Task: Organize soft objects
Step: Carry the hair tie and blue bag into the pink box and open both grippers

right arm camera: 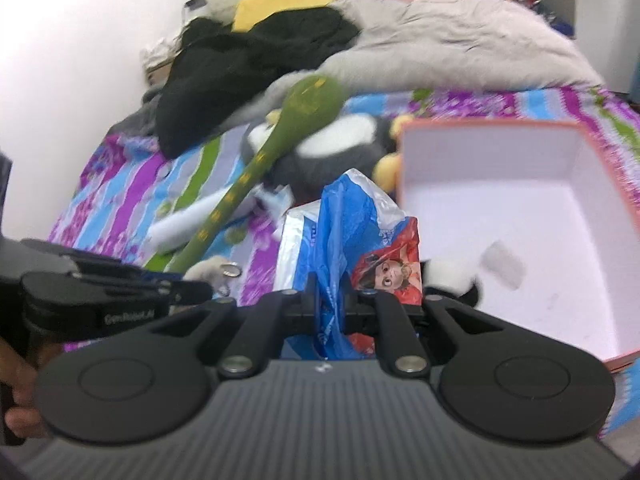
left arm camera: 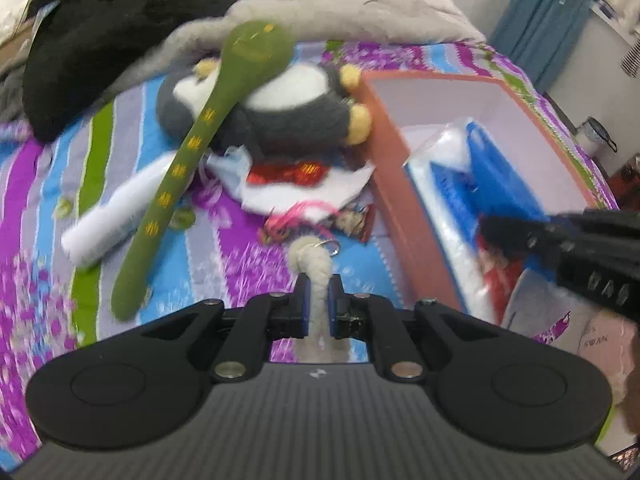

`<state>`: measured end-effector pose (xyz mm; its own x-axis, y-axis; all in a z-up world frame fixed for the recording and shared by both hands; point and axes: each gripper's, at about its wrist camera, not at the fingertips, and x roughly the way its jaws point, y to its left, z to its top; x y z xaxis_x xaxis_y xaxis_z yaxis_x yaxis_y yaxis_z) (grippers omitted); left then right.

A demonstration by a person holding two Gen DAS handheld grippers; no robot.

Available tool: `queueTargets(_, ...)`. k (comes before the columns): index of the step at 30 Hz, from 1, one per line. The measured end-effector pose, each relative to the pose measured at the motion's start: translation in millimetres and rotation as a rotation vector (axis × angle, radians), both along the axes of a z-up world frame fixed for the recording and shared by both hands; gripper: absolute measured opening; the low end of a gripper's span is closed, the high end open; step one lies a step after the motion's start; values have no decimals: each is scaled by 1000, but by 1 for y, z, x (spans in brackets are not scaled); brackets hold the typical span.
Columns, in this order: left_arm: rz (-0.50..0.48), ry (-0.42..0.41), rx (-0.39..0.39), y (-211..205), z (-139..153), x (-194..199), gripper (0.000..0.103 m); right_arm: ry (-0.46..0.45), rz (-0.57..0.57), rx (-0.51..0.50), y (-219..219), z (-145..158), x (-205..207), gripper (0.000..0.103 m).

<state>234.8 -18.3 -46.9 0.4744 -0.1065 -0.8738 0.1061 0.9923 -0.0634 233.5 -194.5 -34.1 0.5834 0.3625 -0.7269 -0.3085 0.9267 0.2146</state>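
Note:
My left gripper (left arm camera: 318,300) is shut on a small cream plush keychain (left arm camera: 314,268) with a metal ring, above the striped bedsheet. My right gripper (right arm camera: 331,304) is shut on a blue and white plastic bag (right arm camera: 348,216) with a red cartoon print, held beside the open orange box (right arm camera: 624,196) with a white inside. In the left wrist view the bag (left arm camera: 472,168) hangs inside the box (left arm camera: 394,184) and the right gripper reaches in from the right. A green plush snake (left arm camera: 200,136) lies across a grey and white plush penguin (left arm camera: 288,108).
A white rolled cloth (left arm camera: 116,212), white fabric with a red piece (left arm camera: 296,176) and a pink trinket (left arm camera: 288,216) lie on the sheet. Black clothing (left arm camera: 120,28) and a grey quilt (left arm camera: 340,4) pile at the bed's far end. Blue curtain (left arm camera: 548,12) at right.

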Motion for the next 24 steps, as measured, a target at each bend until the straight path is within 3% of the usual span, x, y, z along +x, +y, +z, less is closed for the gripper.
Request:
queueTargets(7, 22, -8, -11, -19, 28, 27, 11, -52, -93, -20, -39, 39, 11, 12)
queueTargets(14, 5, -128, -106, -46, 82, 57, 11, -63, -182, -11, -78, 60, 24, 12)
queueTargets(17, -21, -164, -106, -65, 98, 73, 11, -97, -215, -29, -94, 63, 27, 12)
queueTargets(21, -57, -159, -113, -94, 92, 97, 11, -110, -251, -33, -118, 57, 33, 12)
queueTargets(24, -79, -102, -117, -117, 66, 115, 11, -92, -276, -39, -136, 44, 43, 12)
